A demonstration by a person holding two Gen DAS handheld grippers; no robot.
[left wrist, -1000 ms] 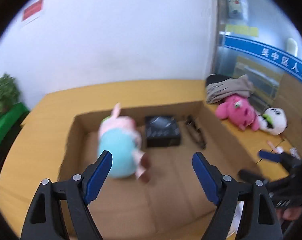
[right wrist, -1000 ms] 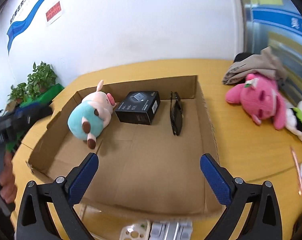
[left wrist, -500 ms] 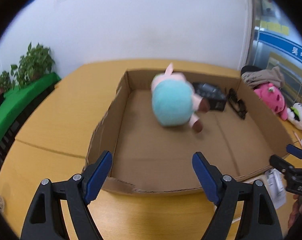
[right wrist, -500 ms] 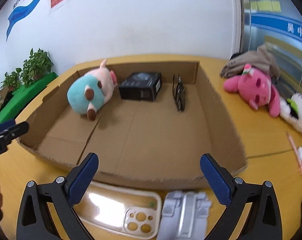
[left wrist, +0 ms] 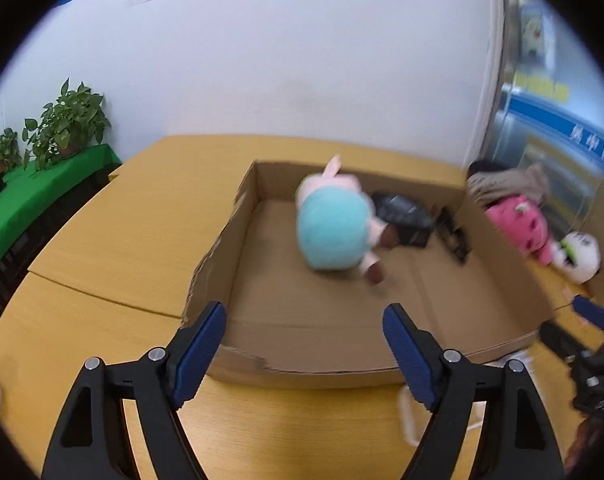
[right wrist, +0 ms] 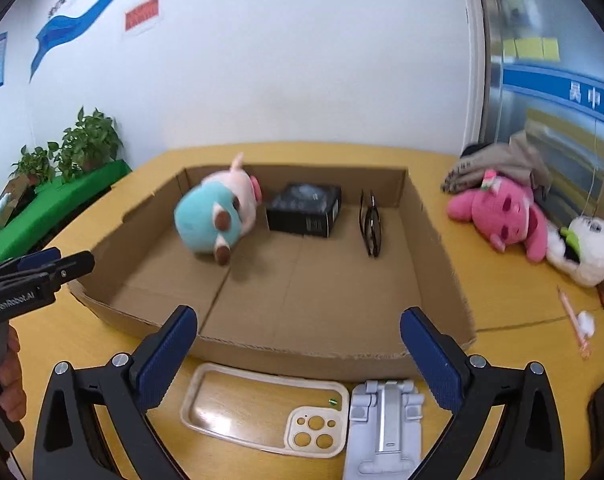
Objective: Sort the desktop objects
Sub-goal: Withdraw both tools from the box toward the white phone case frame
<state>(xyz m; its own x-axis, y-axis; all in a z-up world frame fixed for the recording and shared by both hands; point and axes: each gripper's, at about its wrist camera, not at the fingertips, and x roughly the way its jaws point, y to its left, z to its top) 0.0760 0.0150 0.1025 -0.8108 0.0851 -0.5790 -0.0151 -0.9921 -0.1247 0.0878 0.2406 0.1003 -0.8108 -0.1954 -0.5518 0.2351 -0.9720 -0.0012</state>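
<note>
Plush pig now dropped in cardboard box w/ left gripper pulled back, both claws wide & empty, so phone case prob next for right gripper.

A big white wall is standing far ahead of the grippers, wearing a red sign and a blue wavy stripe. A yellow wooden table is stretching underneath. Off to the left, green plants are sitting on a green shelf. Glass panels are shining on the right.
</note>
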